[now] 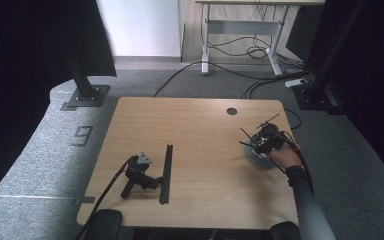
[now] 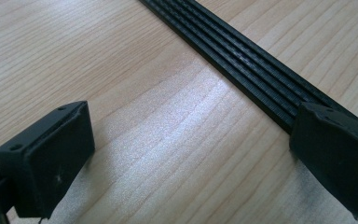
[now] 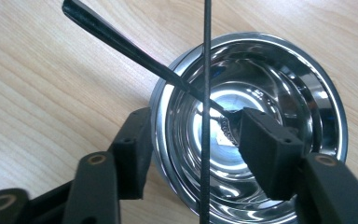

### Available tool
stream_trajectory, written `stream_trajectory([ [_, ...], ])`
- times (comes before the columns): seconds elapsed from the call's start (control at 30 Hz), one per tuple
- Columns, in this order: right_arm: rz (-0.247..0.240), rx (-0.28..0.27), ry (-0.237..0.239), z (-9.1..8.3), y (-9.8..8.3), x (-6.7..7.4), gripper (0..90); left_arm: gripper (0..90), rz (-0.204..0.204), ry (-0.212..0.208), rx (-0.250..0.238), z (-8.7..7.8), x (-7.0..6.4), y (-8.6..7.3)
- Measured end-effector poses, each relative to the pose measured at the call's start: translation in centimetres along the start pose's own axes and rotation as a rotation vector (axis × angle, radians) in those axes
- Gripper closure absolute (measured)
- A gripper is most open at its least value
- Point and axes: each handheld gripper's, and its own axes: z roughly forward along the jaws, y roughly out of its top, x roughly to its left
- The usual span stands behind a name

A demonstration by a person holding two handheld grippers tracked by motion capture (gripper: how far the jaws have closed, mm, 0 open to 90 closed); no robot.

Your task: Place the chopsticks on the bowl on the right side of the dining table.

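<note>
The left gripper [image 1: 147,180] lies on the surface [image 1: 200,150] near the front edge with no hand on it, jaws wide apart and empty, one jaw just beside a black strip [image 2: 242,60]. Farther right, a hand [image 1: 286,157] holds the right gripper [image 3: 191,149] over a steel bowl [image 3: 279,74]; its jaws are spread, one inside the bowl and one outside the rim. Two thin dark rods [image 3: 121,44] cross above the bowl.

- In the high view the right gripper [image 1: 266,139] and the person's hand [image 1: 283,156] cover most of the steel bowl [image 1: 256,159].
- In the right gripper view the bowl's [image 3: 284,56] near rim runs off the bottom edge.
- In the left gripper view the ribbed black strip [image 2: 242,60] is cut by the top edge and passes behind one jaw.
</note>
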Motion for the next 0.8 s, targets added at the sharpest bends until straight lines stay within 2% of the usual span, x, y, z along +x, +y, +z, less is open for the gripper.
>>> stream_trajectory([
  [0.03, 0.019, -0.027, -0.010, 0.0, -0.3, -0.1, 38.4, 0.0, 0.000, 0.000, 0.001, 0.0, 0.0, 0.0],
  [0.1, 0.028, -0.047, -0.014, -0.1, -0.5, -0.1, 37.0, 0.0, 0.003, 0.000, 0.001, 0.0, 0.0, 0.0],
  [0.37, 0.150, -0.251, -0.005, -1.1, -2.9, -1.1, 14.0, 0.0, 0.004, 0.001, 0.000, 0.0, 0.0, 0.0],
  [0.4, 0.170, -0.295, -0.004, -1.3, -3.8, -1.3, 12.9, 0.0, 0.004, 0.000, 0.001, 0.0, 0.0, 0.0],
  [0.47, 0.178, -0.314, -0.001, -1.3, -4.3, -1.5, 12.6, 0.0, 0.007, 0.001, 0.004, 0.0, 0.0, 0.0],
  [0.5, 0.196, -0.348, 0.008, -1.3, -5.2, -1.8, 9.6, 0.0, 0.003, 0.001, 0.001, 0.0, 0.0, 0.0],
  [0.53, 0.196, -0.348, 0.008, -1.3, -5.2, -1.8, 9.6, 0.0, 0.003, 0.001, 0.001, 0.0, 0.0, 0.0],
  [0.6, 0.239, -0.404, 0.035, -1.2, -6.8, -2.2, 8.9, 0.0, 0.003, 0.001, 0.001, 0.0, 0.0, 0.0],
  [0.63, 0.239, -0.404, 0.035, -1.2, -6.8, -2.2, 8.9, 0.0, 0.003, 0.000, 0.001, 0.0, 0.0, 0.0],
  [0.67, 0.263, -0.436, 0.044, -1.1, -7.3, -2.3, 8.9, 0.0, 0.004, 0.000, 0.001, 0.0, 0.0, 0.0],
  [0.73, 0.275, -0.442, 0.054, -1.1, -7.7, -2.6, 8.9, 0.0, 0.003, 0.001, 0.001, 0.0, 0.0, 0.0],
  [0.77, 0.273, -0.470, 0.035, -1.2, -8.1, -2.6, 8.9, 0.0, 0.003, 0.001, 0.001, 0.0, 0.0, 0.0],
  [0.8, 0.273, -0.470, 0.035, -1.2, -8.1, -2.6, 8.9, 0.0, 0.003, 0.001, 0.001, 0.0, 0.0, 0.0],
])
